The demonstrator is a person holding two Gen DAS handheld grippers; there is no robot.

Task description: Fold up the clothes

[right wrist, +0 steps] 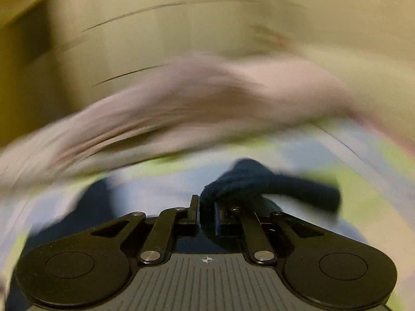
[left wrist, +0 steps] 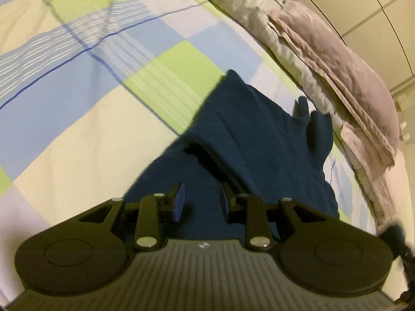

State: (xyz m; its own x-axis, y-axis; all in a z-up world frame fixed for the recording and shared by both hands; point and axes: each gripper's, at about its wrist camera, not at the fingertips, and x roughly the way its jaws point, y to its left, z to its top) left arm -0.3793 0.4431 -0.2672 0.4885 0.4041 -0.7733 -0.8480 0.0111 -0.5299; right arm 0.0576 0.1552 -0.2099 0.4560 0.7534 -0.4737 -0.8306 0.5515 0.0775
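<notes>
A navy garment (left wrist: 246,134) lies partly folded on a checked bedspread (left wrist: 90,90) of blue, green and cream. My left gripper (left wrist: 201,200) hovers over its near part. Its jaws stand a little apart, and flat navy cloth shows through the gap with no bunch rising between the pads. In the blurred right wrist view, my right gripper (right wrist: 206,207) is shut on a bunched edge of the navy garment (right wrist: 259,181). The cloth bulges over its fingertips and trails off to the right.
A lilac pillow (left wrist: 345,77) lies along the bed's far right edge on a crumpled pale sheet (left wrist: 259,20). The same pillow (right wrist: 194,96) fills the middle of the right wrist view. Pale wardrobe panels (left wrist: 350,0) stand behind it.
</notes>
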